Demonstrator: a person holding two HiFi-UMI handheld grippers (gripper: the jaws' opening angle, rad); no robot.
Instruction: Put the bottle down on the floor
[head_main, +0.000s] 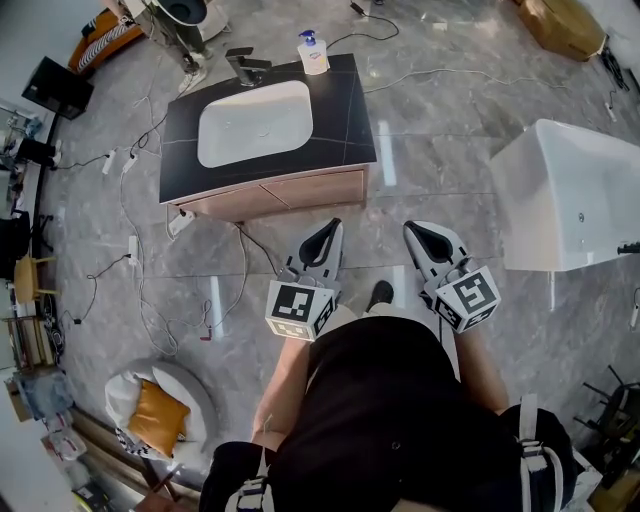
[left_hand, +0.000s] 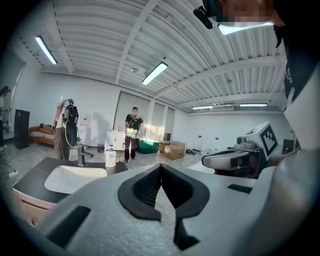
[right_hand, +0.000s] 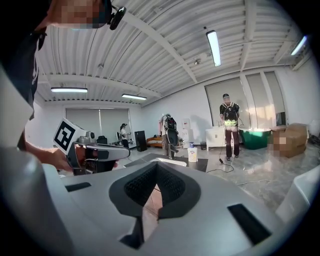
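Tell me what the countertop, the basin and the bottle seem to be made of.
The countertop looks like dark stone or a stone-look slab: flat black, low sheen, thin square edge. The basin is smooth glossy white, probably ceramic. The bottle seems to be pale plastic, going by its blue pump head and printed label.

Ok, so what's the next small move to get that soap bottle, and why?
Probably step toward the vanity, opening the left tool as you go. The bottle stands at its far edge beside the faucet, seemingly well out of reach, and the left tool and right tool are both shut and empty.
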